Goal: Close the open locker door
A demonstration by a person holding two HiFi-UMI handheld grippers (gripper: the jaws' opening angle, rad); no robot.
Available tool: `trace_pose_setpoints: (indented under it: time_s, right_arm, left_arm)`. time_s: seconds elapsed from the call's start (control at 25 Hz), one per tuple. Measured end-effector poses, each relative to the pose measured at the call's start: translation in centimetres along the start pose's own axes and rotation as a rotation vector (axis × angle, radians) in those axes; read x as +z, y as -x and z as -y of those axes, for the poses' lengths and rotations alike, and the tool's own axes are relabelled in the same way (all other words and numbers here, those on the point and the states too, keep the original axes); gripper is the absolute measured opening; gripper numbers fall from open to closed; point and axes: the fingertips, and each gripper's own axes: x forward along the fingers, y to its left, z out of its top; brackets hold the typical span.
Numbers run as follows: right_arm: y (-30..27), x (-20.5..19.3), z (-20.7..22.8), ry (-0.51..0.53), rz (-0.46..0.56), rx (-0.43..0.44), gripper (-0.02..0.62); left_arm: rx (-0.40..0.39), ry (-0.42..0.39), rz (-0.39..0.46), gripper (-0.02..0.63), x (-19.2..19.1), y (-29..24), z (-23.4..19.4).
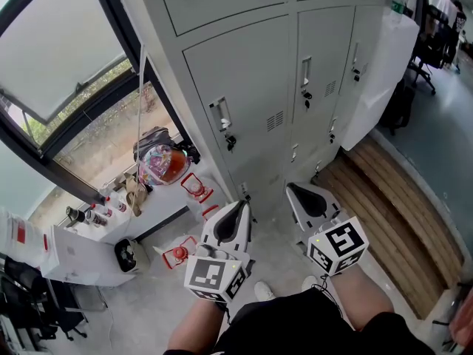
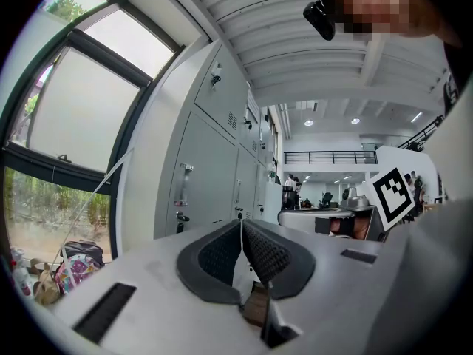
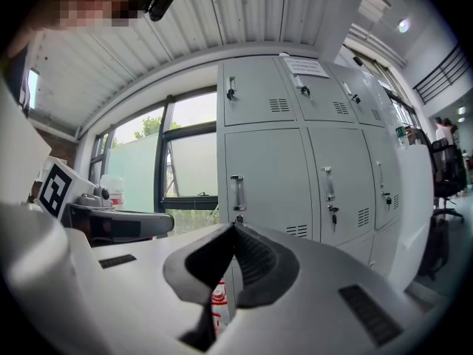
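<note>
A bank of grey lockers [image 1: 244,87] stands ahead of me. Its rightmost door [image 1: 377,72] hangs open, swung out toward the room, and it shows again at the right edge of the right gripper view as a pale door [image 3: 417,191]. My left gripper [image 1: 244,204] and right gripper [image 1: 290,188] are held low by my body, side by side, well short of the lockers and apart from the open door. In their own views the left gripper [image 2: 241,224] and the right gripper [image 3: 234,228] have their jaws together with nothing between them.
A large window [image 1: 66,72] is at the left, with a white ledge [image 1: 140,213] below it carrying a colourful bag [image 1: 161,161] and small bottles. Red items [image 1: 194,187] lie on the floor. Wooden planks [image 1: 384,198] run along the right. An office chair [image 1: 427,46] stands far right.
</note>
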Motion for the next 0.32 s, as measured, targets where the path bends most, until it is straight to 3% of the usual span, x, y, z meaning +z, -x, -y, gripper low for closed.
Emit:
trace_pose_setpoints:
  time_s: [0.32]
  right_arm:
    - [-0.24, -0.25, -0.08, 0.0, -0.008, 0.002, 0.052]
  left_arm:
    - [0.001, 0.005, -0.004, 0.021, -0.22, 0.03, -0.23]
